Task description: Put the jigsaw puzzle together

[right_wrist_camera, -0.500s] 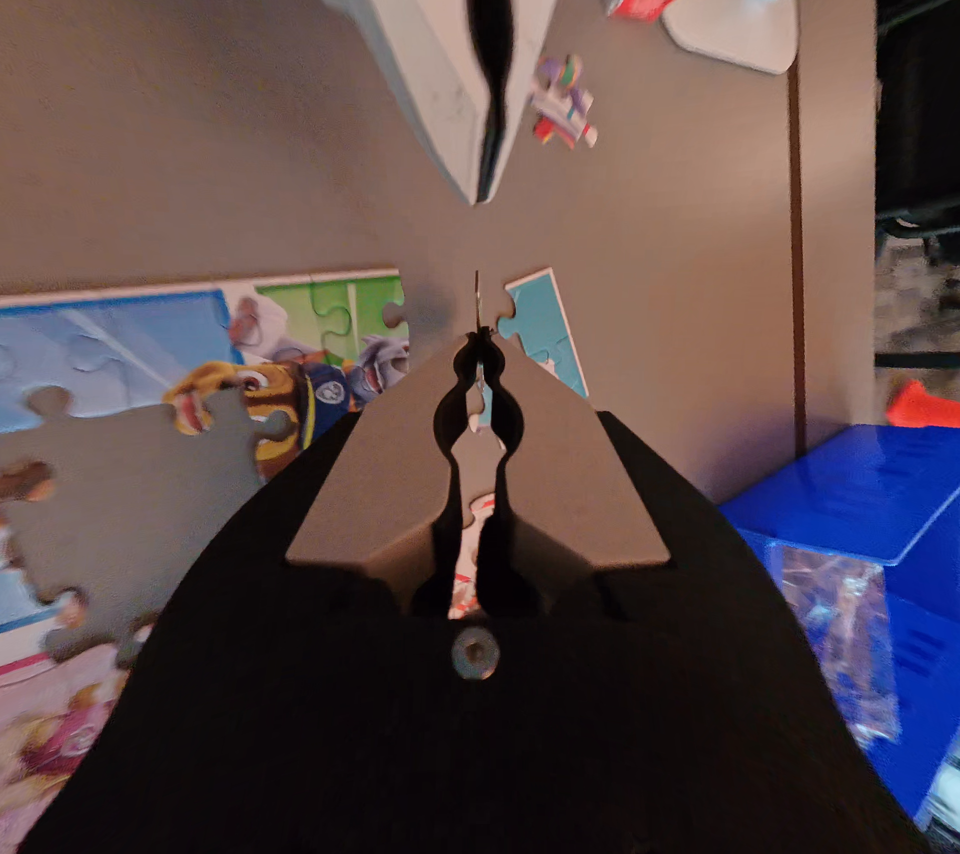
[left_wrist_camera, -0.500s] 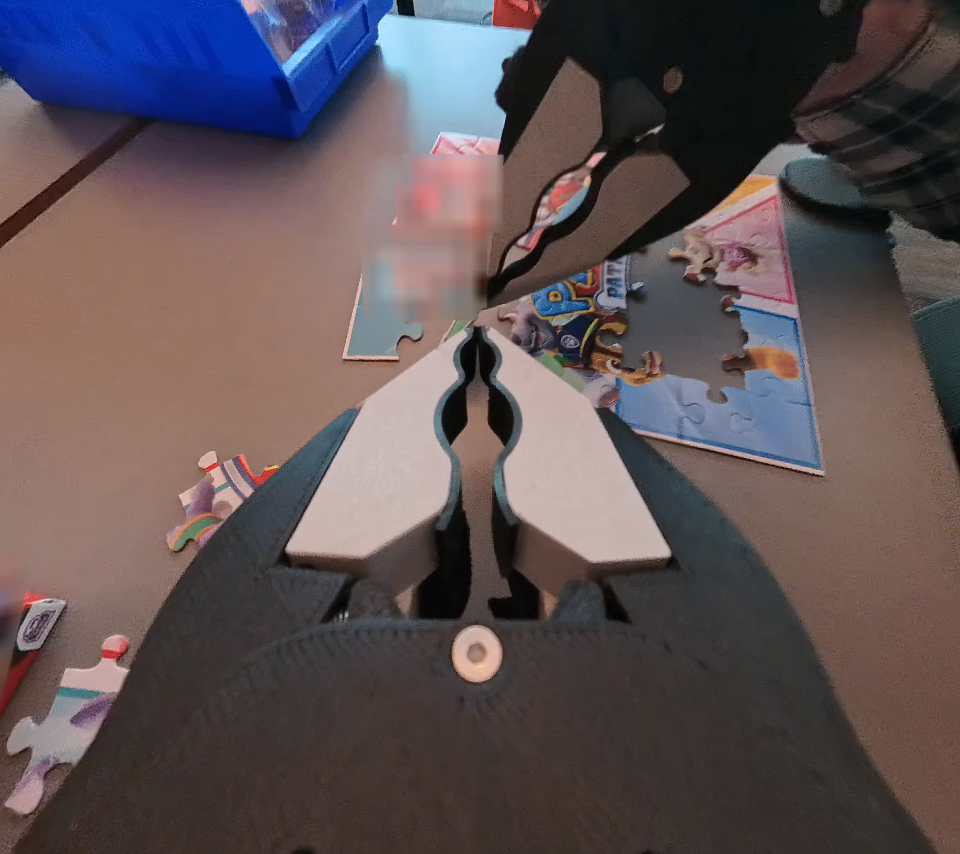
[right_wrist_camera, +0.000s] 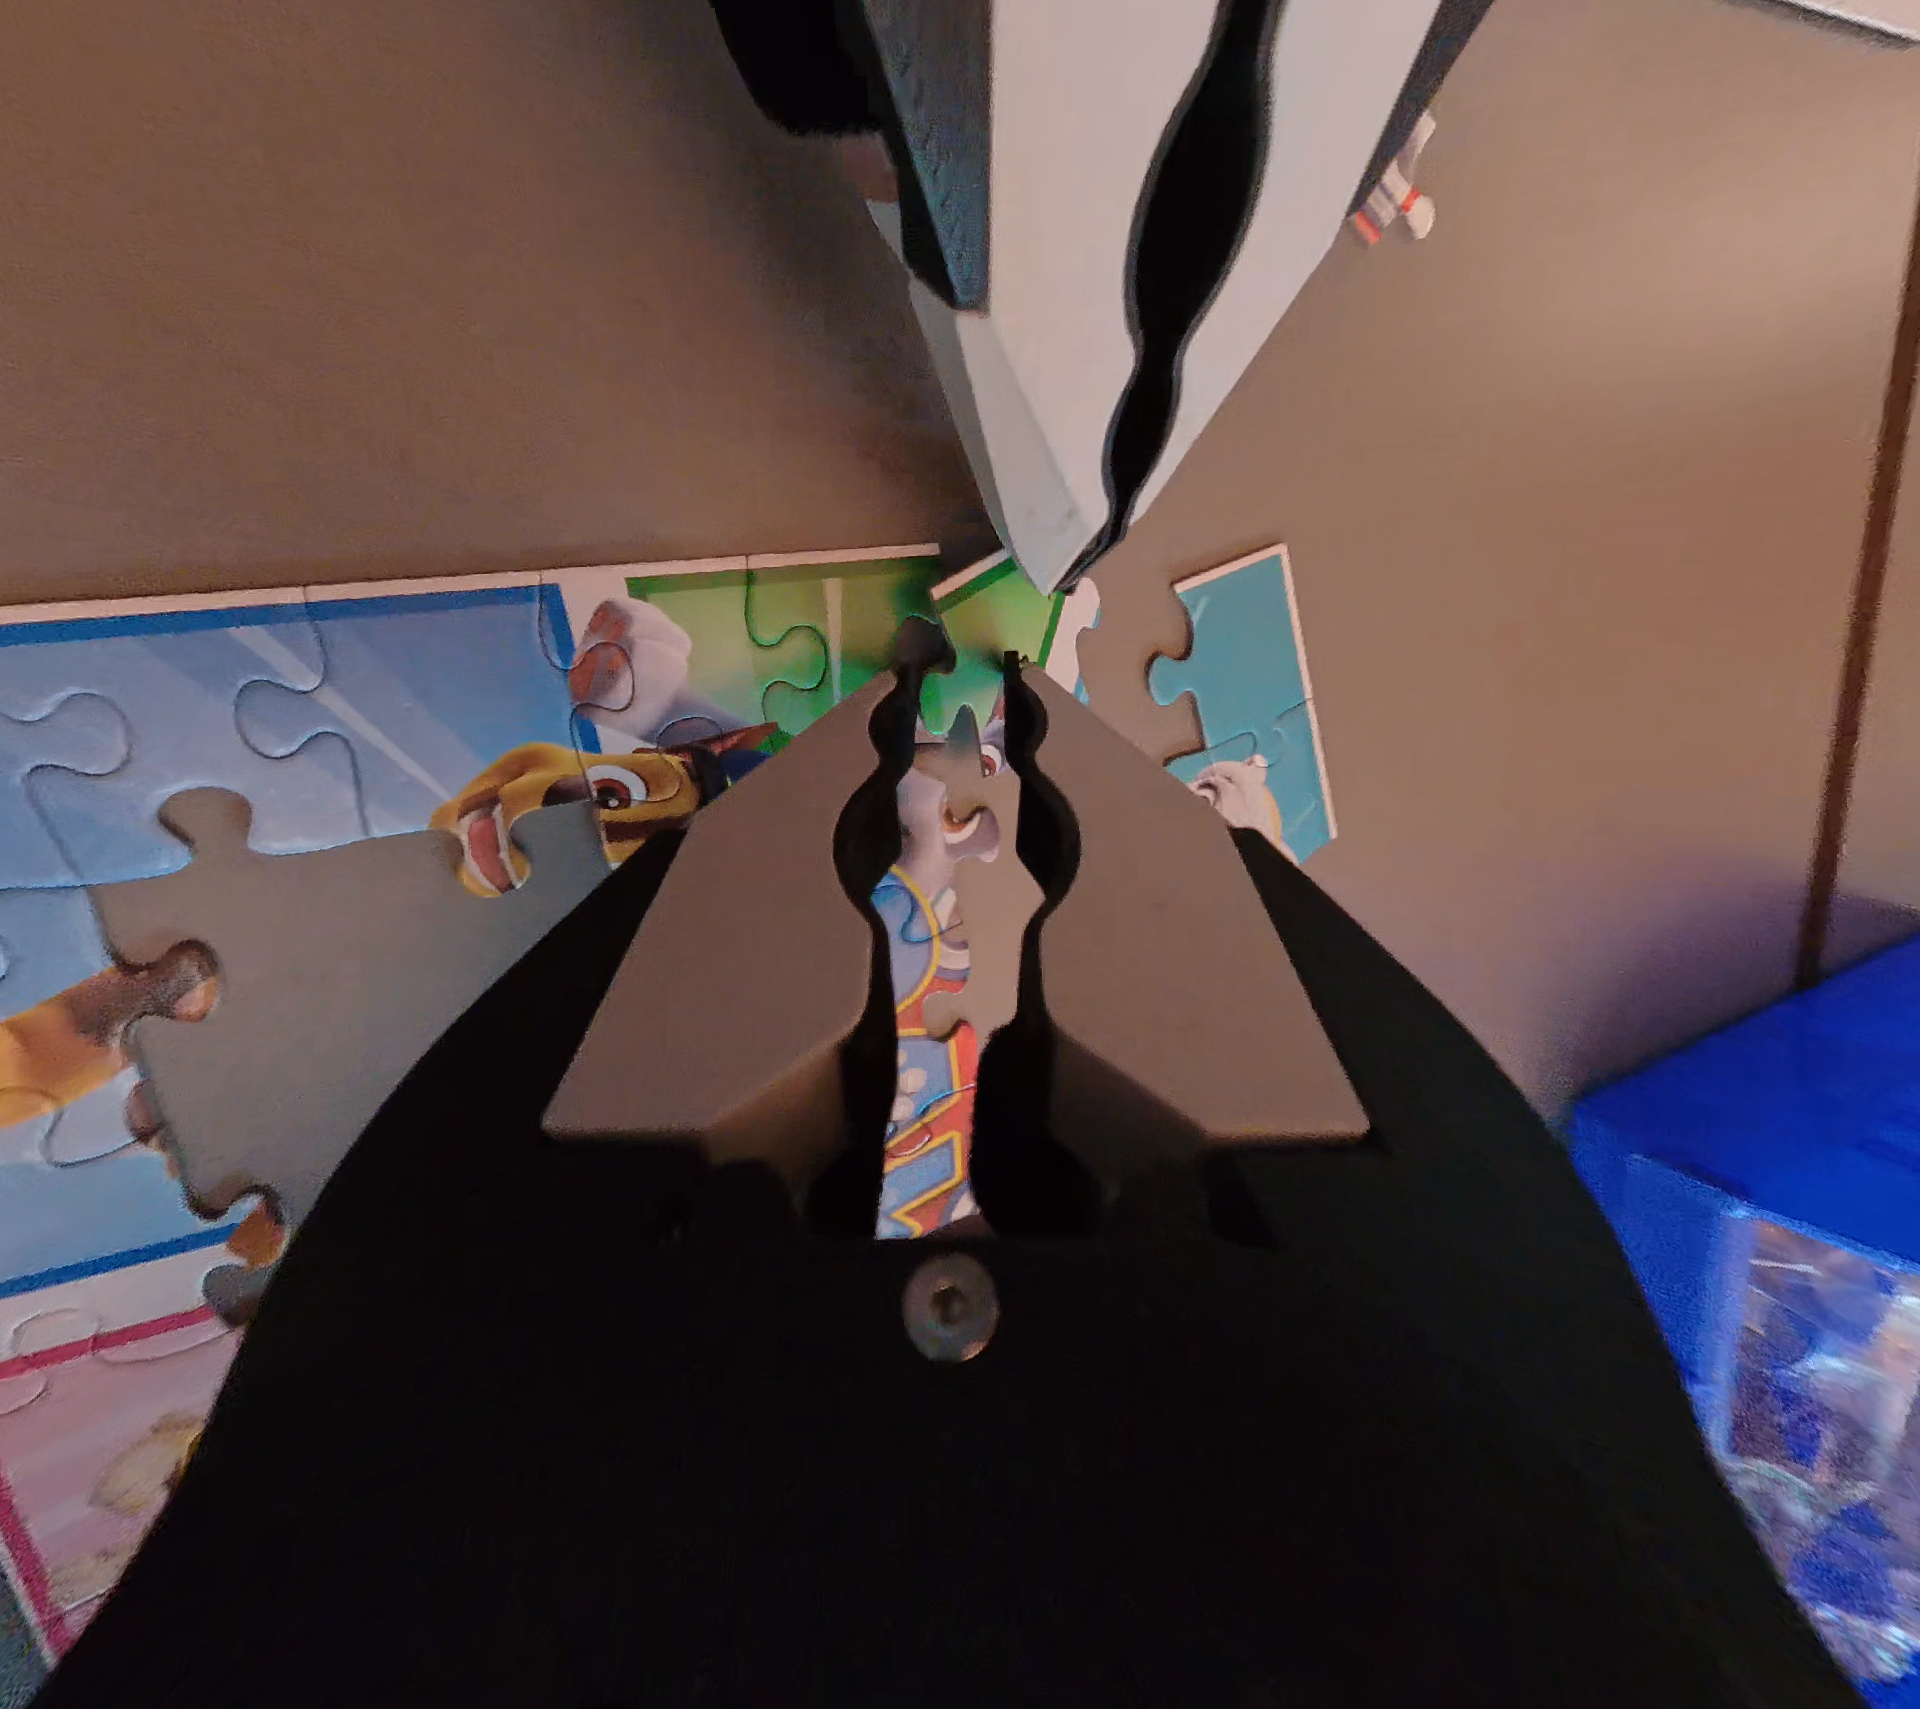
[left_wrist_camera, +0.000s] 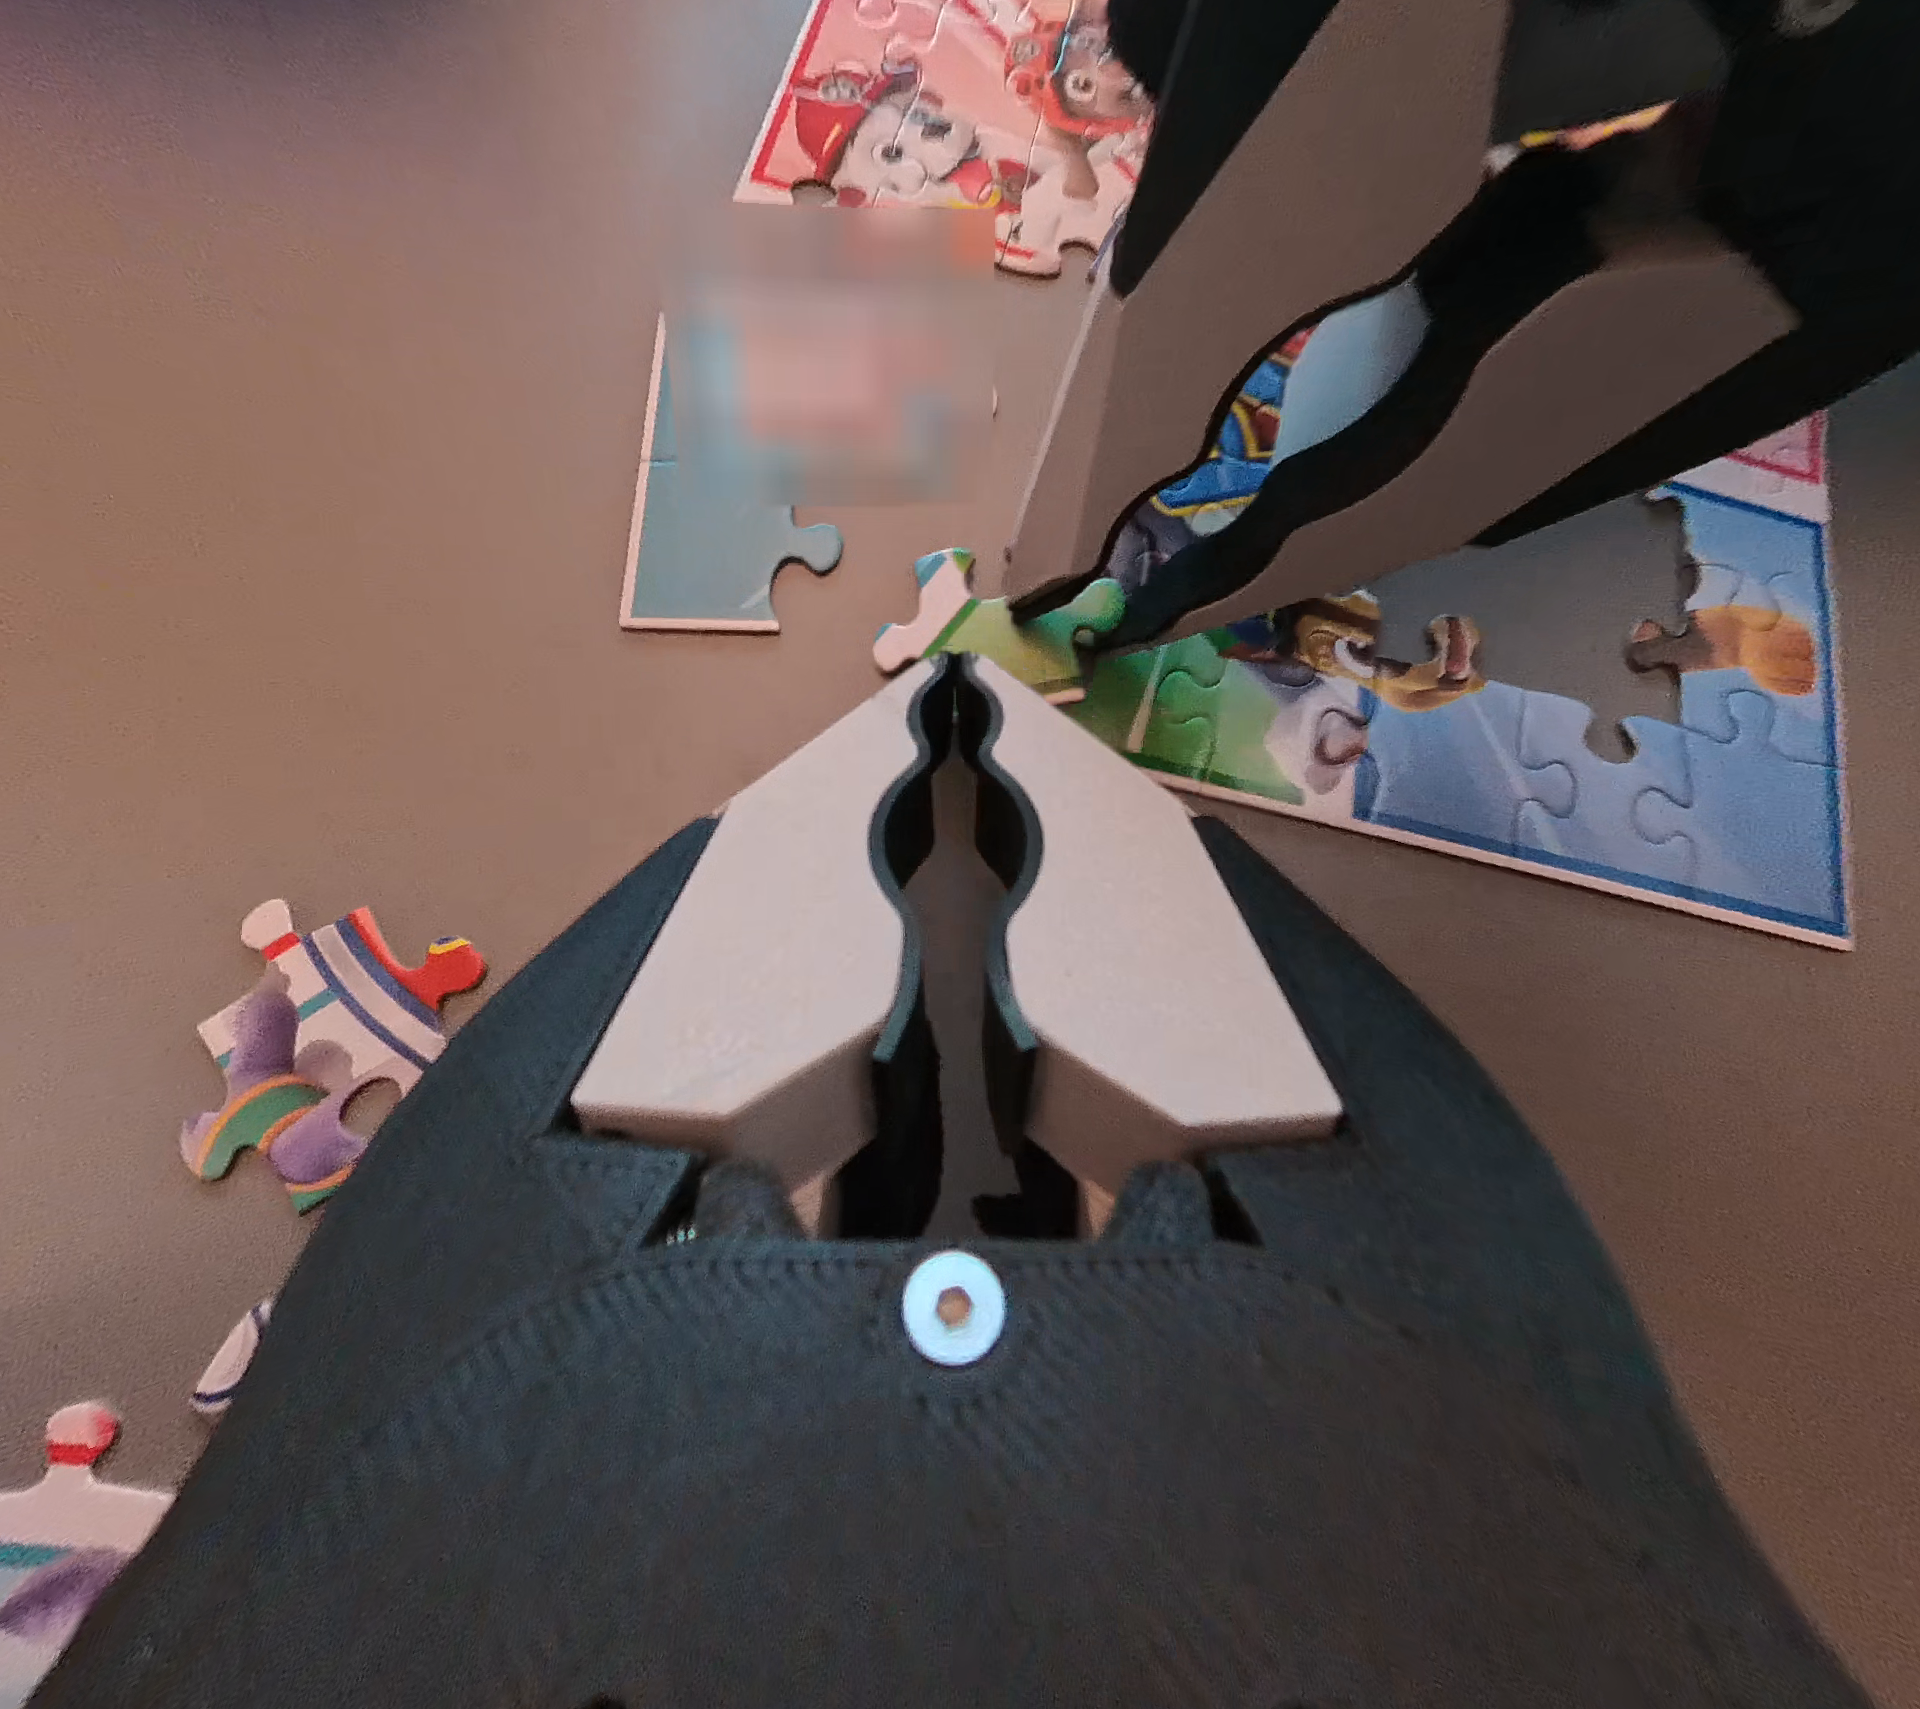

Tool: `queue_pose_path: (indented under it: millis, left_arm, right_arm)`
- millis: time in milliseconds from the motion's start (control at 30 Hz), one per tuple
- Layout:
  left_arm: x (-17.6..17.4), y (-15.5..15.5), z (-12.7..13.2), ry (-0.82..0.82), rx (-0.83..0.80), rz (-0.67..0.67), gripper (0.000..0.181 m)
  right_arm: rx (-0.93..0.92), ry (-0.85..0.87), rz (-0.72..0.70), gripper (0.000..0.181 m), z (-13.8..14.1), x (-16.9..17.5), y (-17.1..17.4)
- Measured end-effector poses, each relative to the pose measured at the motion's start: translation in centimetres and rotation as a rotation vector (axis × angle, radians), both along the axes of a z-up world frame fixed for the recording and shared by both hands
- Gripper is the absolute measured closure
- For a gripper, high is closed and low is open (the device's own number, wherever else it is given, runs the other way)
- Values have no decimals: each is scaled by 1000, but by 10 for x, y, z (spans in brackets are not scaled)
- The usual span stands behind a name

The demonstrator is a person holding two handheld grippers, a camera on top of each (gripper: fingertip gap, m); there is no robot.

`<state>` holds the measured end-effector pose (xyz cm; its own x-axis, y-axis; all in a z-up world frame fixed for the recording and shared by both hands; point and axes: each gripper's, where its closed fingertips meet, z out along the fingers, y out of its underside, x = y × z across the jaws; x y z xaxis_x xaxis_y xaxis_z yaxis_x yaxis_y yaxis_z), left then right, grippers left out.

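Note:
The partly built jigsaw puzzle [left_wrist_camera: 1558, 776] lies flat on the brown table, with a bare hole [left_wrist_camera: 1538, 599] in the middle; it also shows in the right wrist view [right_wrist_camera: 312, 703]. A loose green piece [left_wrist_camera: 997, 631] lies tilted at the puzzle's green corner, next to a separate teal section [left_wrist_camera: 717, 558]. My left gripper [left_wrist_camera: 951, 672] is shut and empty, its tip on the green piece [right_wrist_camera: 992, 620]. My right gripper [right_wrist_camera: 961, 672] is slightly open over the same piece, its tips touching it. Each gripper shows in the other's view: the right [left_wrist_camera: 1070, 620], the left [right_wrist_camera: 1081, 563].
A red puzzle section [left_wrist_camera: 935, 80] lies beyond the teal one. Loose pieces [left_wrist_camera: 312, 1036] lie at the left near my left gripper, one more [right_wrist_camera: 1397, 194] behind it. A blue bin [right_wrist_camera: 1766, 1140] holding a plastic bag [right_wrist_camera: 1818, 1399] stands on the table. Less than 4 cm separates the two grippers' tips. Both grippers' tips are roughly 6 centimetres from the separate teal section [left_wrist_camera: 717, 558]. Seen from the right wrist view [right_wrist_camera: 1231, 633] as well. About 10 centimetres separates my right fingertips from the partly built jigsaw puzzle [left_wrist_camera: 1558, 776]. The right camera catches it too, in the right wrist view [right_wrist_camera: 274, 728].
My right gripper has opened and let go of the piece it held upright; the piece now lies on the table. Both grippers have come down and closer together at the puzzle's green corner.

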<state>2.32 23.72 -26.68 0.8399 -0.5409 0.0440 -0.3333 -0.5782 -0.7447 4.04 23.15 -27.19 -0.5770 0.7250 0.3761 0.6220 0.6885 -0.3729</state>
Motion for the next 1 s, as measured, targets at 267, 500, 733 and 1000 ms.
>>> queue_pose_path:
  millis: [267,500,733,1000]
  left_arm:
    - [-5,6,-10,85,-33,13,181]
    - [-10,14,-11,133,-36,10,181]
    - [-11,16,-10,150,-33,12,181]
    - [-9,17,-11,168,-21,10,181]
  right_arm:
    - [-230,-61,-31,153,1,6,-7]
    - [-325,-74,-107,172,-3,9,-1]
    - [-366,-60,-179,181,-4,0,6]
    - [-354,-81,-157,181,-4,-1,-3]
